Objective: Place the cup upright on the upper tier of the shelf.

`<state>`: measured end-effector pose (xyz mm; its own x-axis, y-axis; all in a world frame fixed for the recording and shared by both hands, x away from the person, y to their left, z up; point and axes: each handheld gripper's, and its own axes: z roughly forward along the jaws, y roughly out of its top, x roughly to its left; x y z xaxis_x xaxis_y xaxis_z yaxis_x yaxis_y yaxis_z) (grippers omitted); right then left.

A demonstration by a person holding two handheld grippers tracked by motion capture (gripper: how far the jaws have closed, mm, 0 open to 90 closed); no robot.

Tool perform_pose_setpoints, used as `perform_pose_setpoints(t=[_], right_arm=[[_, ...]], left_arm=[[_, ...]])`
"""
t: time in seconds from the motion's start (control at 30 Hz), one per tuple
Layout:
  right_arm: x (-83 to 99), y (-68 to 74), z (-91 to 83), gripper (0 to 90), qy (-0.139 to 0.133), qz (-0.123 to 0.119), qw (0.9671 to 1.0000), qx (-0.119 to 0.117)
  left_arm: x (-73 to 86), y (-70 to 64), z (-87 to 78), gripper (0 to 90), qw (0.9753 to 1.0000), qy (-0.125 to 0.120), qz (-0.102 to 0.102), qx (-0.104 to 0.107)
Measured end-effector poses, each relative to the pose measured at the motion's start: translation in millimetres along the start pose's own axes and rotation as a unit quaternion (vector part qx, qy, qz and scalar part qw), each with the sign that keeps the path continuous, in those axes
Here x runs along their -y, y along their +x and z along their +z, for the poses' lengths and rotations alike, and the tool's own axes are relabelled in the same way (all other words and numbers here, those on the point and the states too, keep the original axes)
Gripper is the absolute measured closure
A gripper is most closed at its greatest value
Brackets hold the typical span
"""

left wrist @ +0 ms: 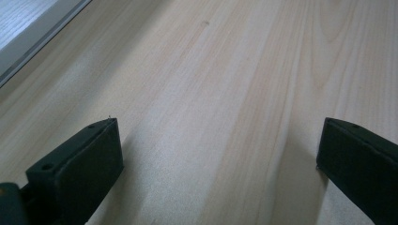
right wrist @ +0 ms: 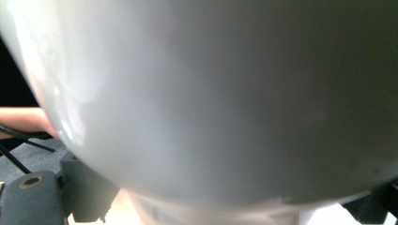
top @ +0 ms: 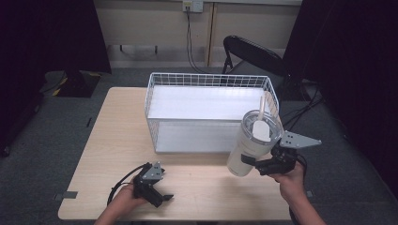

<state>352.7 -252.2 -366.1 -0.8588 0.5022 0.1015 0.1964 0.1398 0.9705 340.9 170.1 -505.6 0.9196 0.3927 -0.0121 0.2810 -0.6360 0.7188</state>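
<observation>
The white tumbler (top: 249,149) hangs in the air above the counter (top: 112,140), tilted so its lidded top leans toward 1 o'clock and its base toward 7 o'clock. Its top overlaps the near right corner of the white wire basket (top: 209,80) in the high view. A pale straw (top: 261,108) rises from the clear lid (top: 261,126) toward 12 o'clock. The right tongs (top: 257,161) are clenched on the tumbler's lower body from the 3 o'clock side, with the person's right hand (top: 290,180) behind them. In the right gripper view the tumbler's smooth white wall (right wrist: 211,93) sits right up against the camera, with the black jaws hugging it at the bottom corners.

The basket stands on the far half of the counter, at 11 o'clock from the tumbler. The left tongs (top: 162,197) lie low at the counter's near edge, at 8 o'clock from the tumbler and well apart from it, held by the left hand (top: 124,199). In the left gripper view their jaws stand spread wide with only bare wood (left wrist: 220,103) between them, gripping nothing.
</observation>
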Motion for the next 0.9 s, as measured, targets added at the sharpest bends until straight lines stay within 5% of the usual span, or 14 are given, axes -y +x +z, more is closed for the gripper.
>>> perform_pose_setpoints(t=[0.9], right_arm=[[-75.1,-6.4,13.5,10.4,0.015,0.008,0.9999,0.003]], left_arm=[[0.0,0.0,0.1,0.0,1.0,0.0,0.0,0.001]])
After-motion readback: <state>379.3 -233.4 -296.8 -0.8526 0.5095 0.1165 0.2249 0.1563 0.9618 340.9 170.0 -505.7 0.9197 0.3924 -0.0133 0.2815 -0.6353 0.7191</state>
